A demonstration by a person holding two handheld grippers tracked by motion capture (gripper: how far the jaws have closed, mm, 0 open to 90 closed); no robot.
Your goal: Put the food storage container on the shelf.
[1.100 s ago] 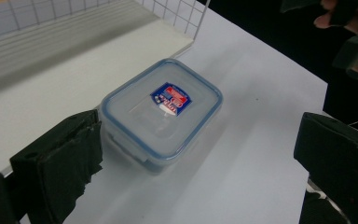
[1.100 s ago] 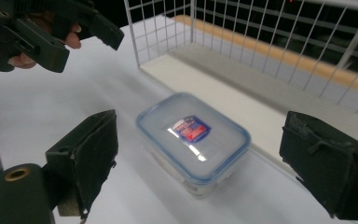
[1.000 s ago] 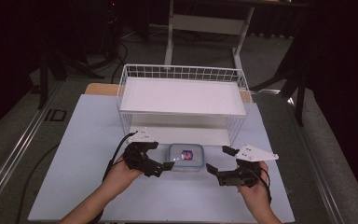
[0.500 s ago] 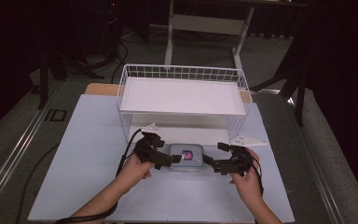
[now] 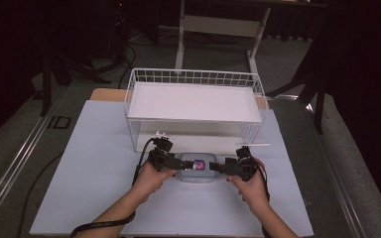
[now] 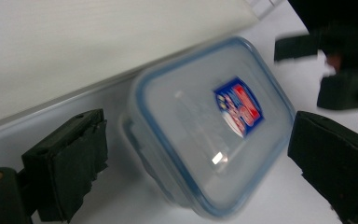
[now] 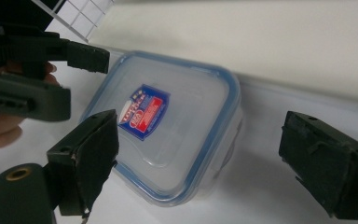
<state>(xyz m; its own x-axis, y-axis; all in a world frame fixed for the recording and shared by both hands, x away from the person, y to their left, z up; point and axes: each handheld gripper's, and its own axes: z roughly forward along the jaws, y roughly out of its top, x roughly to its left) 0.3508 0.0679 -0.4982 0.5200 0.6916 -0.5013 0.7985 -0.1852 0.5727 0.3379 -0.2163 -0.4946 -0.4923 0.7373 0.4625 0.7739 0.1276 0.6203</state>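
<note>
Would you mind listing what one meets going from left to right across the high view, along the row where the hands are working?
Left gripper → clear plastic container with a blue-rimmed lid → right gripper. All three rest low over the white table top, just in front of the white wire basket.

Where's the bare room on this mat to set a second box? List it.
Free: the mat left of the left hand-held gripper, right of the right hand-held gripper, and the near strip between the forearms. Crowded: around the container, hemmed between both and the wire basket.
</note>
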